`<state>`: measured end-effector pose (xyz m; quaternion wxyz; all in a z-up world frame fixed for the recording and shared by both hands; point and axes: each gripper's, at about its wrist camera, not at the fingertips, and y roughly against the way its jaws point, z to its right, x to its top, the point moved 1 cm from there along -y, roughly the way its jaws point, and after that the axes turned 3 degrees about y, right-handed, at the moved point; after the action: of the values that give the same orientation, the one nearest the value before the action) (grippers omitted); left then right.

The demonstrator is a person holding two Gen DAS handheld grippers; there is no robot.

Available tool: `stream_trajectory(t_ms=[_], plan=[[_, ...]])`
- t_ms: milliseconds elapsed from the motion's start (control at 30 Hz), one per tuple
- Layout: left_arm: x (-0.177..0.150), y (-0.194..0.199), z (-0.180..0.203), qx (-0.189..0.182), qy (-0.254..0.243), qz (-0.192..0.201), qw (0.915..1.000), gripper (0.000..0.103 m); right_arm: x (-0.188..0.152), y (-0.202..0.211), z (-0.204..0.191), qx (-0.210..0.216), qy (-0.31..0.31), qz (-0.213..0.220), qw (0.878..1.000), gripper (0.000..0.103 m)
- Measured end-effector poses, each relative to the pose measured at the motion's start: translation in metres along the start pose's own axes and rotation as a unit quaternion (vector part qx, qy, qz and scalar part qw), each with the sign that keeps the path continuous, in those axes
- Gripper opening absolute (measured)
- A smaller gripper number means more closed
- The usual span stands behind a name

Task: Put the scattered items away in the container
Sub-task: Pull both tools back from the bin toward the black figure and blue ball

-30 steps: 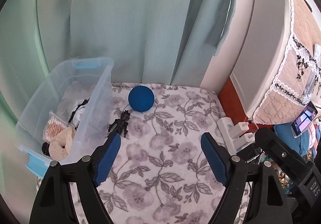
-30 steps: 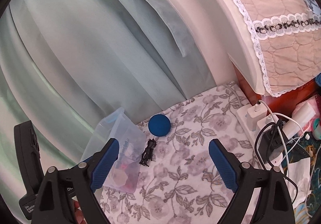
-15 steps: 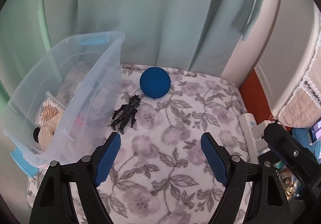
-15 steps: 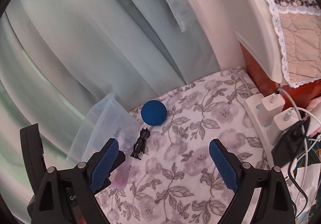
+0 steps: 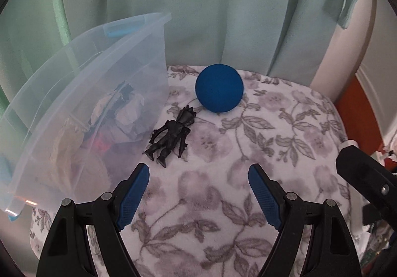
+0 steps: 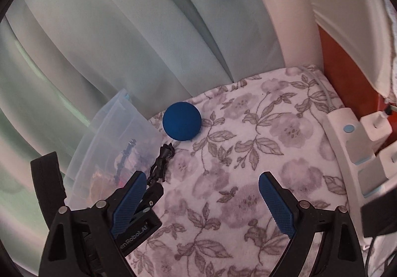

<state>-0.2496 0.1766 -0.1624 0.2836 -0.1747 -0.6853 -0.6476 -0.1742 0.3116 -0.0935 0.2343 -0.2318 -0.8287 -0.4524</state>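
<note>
We read "Robot.AI" on the left hand-held gripper (image 6: 142,223); both it and the right hand-held gripper (image 6: 202,200) gape wide, holding nothing, near the ball (image 5: 219,88).

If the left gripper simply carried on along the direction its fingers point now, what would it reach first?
Probably the floral cloth itself. The open left gripper aims between the black figure and the blue ball, which lies further along that line. Depth is hard to judge.

Left gripper (image 5: 198,192) low, level, blue pads spread wide, nothing between them; right gripper (image 6: 202,196) just beside it, higher, pads likewise wide apart, holding nothing
</note>
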Motion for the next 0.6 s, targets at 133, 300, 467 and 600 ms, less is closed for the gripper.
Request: stream_trajectory(t_ms=[133,300,467,600], plan=[[0.002,-0.02,0.002,0.026,0.003,0.001,0.9997,0.083,0.005,-0.016,0.0,0.001,0.012,-0.012,1.0,0.094],[0.007,-0.04,0.001,0.058,0.009,0.006,0.9982,0.083,0.014,-0.038,-0.002,0.003,0.03,-0.026,0.999,0.093],[0.012,-0.06,-0.003,0.087,0.012,0.009,0.9961,0.083,0.021,-0.058,0.002,0.007,0.032,-0.035,0.999,0.093],[0.015,-0.08,-0.009,0.096,0.021,-0.002,0.9951,0.083,0.028,-0.074,0.005,0.011,0.029,-0.041,0.999,0.091]])
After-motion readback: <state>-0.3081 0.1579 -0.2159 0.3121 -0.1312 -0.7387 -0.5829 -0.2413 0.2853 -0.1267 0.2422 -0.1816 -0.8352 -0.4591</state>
